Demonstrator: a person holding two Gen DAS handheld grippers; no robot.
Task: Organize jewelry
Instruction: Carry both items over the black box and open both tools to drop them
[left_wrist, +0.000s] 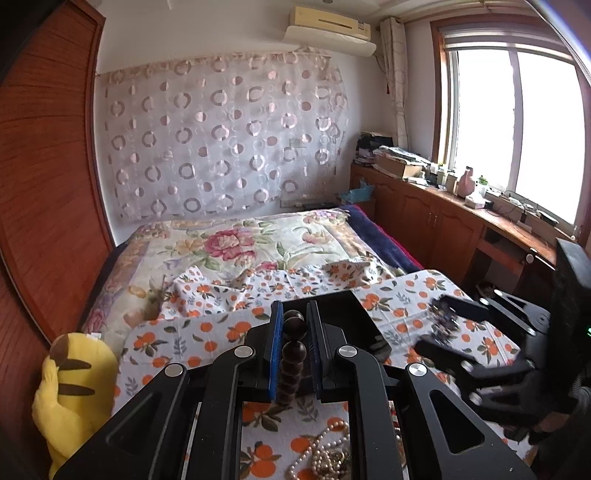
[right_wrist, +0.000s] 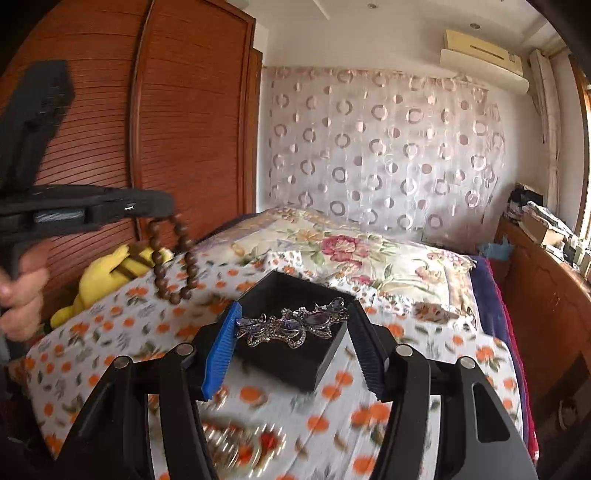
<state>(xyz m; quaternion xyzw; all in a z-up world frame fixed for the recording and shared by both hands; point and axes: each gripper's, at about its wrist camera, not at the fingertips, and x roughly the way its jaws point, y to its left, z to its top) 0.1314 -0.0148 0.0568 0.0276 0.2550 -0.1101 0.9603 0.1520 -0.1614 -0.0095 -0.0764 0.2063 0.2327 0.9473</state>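
Note:
My left gripper (left_wrist: 295, 309) is shut on a string of dark brown wooden beads (left_wrist: 291, 365) that hangs down between its blue pads. From the right wrist view the same bead bracelet (right_wrist: 173, 258) dangles as a loop from the left gripper (right_wrist: 162, 207), above the cloth. My right gripper (right_wrist: 295, 309) is shut on a purple jewelled hair clip (right_wrist: 291, 322), which spans the gap from pad to pad, right over an open black box (right_wrist: 288, 363). In the left wrist view the black box (left_wrist: 364, 321) lies just behind my fingers, and the right gripper (left_wrist: 445, 326) holds the blurred clip at the right.
An orange-print cloth (left_wrist: 406, 295) covers the near end of the bed. A pearl necklace pile (left_wrist: 325, 454) lies on it close to me. A yellow plush toy (left_wrist: 74, 387) sits at the left edge by the wooden wardrobe (right_wrist: 184, 129). Low cabinets (left_wrist: 443, 221) run along the window.

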